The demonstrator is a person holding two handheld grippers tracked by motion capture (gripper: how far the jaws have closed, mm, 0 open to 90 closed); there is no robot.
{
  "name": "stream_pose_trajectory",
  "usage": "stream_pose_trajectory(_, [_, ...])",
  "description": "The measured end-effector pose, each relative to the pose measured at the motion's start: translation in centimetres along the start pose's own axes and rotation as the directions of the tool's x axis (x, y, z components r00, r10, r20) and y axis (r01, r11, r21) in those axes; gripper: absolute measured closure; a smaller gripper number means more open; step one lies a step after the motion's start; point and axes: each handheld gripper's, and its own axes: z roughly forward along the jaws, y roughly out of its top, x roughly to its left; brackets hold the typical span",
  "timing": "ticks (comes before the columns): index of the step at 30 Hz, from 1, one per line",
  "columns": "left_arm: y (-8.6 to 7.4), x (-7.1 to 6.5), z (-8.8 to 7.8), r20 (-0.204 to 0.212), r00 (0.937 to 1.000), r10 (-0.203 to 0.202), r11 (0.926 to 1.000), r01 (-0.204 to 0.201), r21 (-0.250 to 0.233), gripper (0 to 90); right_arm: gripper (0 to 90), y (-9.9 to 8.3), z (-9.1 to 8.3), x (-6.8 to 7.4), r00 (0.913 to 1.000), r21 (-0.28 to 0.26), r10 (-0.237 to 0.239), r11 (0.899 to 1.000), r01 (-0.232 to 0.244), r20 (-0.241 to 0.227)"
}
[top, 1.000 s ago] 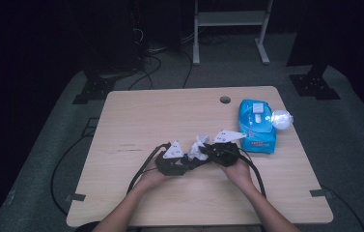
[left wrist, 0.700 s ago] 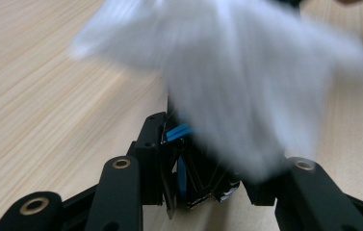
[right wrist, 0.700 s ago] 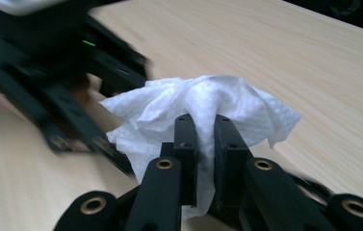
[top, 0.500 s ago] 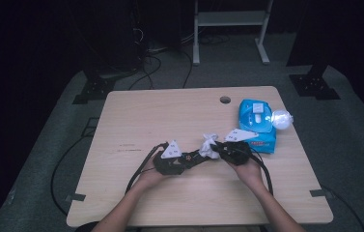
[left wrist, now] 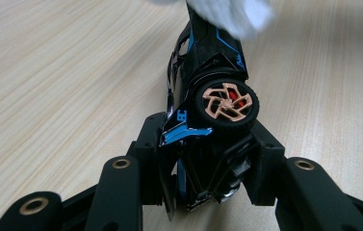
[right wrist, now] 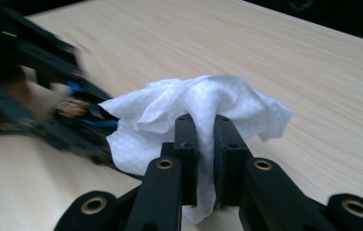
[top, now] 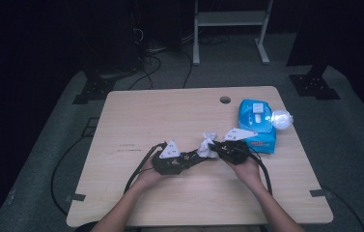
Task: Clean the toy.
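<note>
A black and blue toy car (left wrist: 208, 82) with a bronze wheel lies level just above the table, and my left gripper (left wrist: 208, 149) is shut on its near end. In the high view the left gripper (top: 189, 159) points right, towards the other hand. My right gripper (right wrist: 204, 130) is shut on a crumpled white wipe (right wrist: 193, 110). The wipe (top: 206, 143) rests against the far end of the car (right wrist: 83, 115). Seen from the left gripper view, the wipe (left wrist: 227, 14) covers the car's far tip. The right gripper (top: 216, 149) points left.
A blue pack of wipes (top: 256, 123) lies at the table's right side, just behind my right hand. A clear round bulb (top: 281, 118) sits beside the pack. The wooden table (top: 170, 111) has a small round hole (top: 225, 100) near its far edge.
My right hand shifted slightly to the right with the wipe, then held still. The left hand and the car have not moved.
</note>
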Motion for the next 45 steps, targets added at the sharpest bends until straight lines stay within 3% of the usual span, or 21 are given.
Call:
stream_pose_trajectory(2, [0.1, -0.2, 0.0, 0.001, 1.0, 0.002, 1.0, -0.002, -0.007, 57.6, 81.4, -0.3, -0.5, -1.0, 0.9988, -0.003, 0.048, 0.999, -0.048, -0.01])
stream_pose_trajectory(5, [0.3, -0.3, 0.1, 0.004, 1.0, -0.003, 0.9999, 0.003, -0.013, 57.8, 81.4, -0.2, -0.8, -1.0, 0.9991, -0.002, 0.032, 0.999, -0.032, 0.026])
stream_pose_trajectory(8, [0.3, -0.1, 0.1, 0.008, 0.9999, -0.005, 0.9998, 0.006, -0.017, 57.9, 81.4, 0.1, -1.0, -0.7, 0.9989, -0.032, 0.048, 0.998, -0.048, 0.003])
stream_pose_trajectory(11, [0.3, -0.1, 0.1, 0.008, 1.0, 0.005, 0.9999, -0.005, -0.012, 57.9, 81.3, 0.5, -0.6, 0.4, 0.9982, -0.044, 0.034, 0.998, -0.037, -0.048])
stream_pose_trajectory(14, [0.2, -0.1, 0.0, 0.009, 1.0, 0.003, 0.9999, -0.003, -0.013, 57.9, 81.4, 0.6, -0.1, 0.9, 0.9989, -0.024, -0.004, 1.0, 0.003, -0.046])
stream_pose_trajectory(16, [0.2, 0.0, 0.0, 0.011, 0.9999, -0.005, 0.9999, 0.005, -0.015, 57.9, 81.3, 0.3, 0.0, 0.4, 0.9997, -0.006, -0.004, 1.0, 0.004, -0.025])
stream_pose_trajectory(18, [0.2, 0.0, 0.0, 0.01, 0.9999, -0.008, 0.9999, 0.008, -0.013, 57.9, 81.4, -0.1, -0.4, -0.9, 0.9987, -0.013, 0.05, 0.999, -0.05, -0.014])
stream_pose_trajectory(23, [0.2, 0.1, 0.0, 0.015, 0.9997, -0.022, 0.9996, 0.022, -0.015, 57.8, 81.4, -0.3, -2.0, -2.6, 0.9948, -0.048, 0.1, 0.994, -0.099, 0.018])
stream_pose_trajectory(31, [0.3, 0.1, -0.2, 0.01, 1.0, -0.002, 1.0, 0.002, -0.004, 57.8, 81.3, -0.8, -0.5, -1.7, 0.9956, -0.033, 0.085, 0.996, -0.086, -0.04])
stream_pose_trajectory(36, [0.3, 0.1, -0.2, 0.009, 0.9999, 0.004, 1.0, -0.003, -0.007, 57.8, 81.3, -0.8, -0.8, -2.2, 0.9953, -0.04, 0.096, 0.995, -0.097, -0.008])
stream_pose_trajectory(39, [0.3, 0.1, -0.2, 0.009, 0.9999, 0.009, 1.0, -0.009, -0.004, 57.9, 81.4, -1.0, -0.9, -2.7, 0.9942, -0.024, 0.105, 0.994, -0.106, -0.021])
stream_pose_trajectory(41, [0.3, 0.2, -0.3, 0.01, 0.9999, 0.01, 1.0, -0.01, -0.002, 57.9, 81.3, -1.0, -1.0, -2.9, 0.997, 0.017, 0.068, 0.997, -0.069, 0.035])
stream_pose_trajectory(43, [0.3, 0.2, -0.2, 0.011, 0.9999, 0.008, 1.0, -0.008, -0.004, 57.8, 81.3, -1.2, -1.3, -3.3, 0.9941, -0.007, 0.106, 0.994, -0.106, 0.019])
stream_pose_trajectory(45, [0.3, 0.2, -0.2, 0.011, 0.9999, 0.008, 1.0, -0.008, -0.004, 57.9, 81.3, -1.0, -1.6, -3.1, 0.9948, -0.024, 0.101, 0.995, -0.1, 0.013])
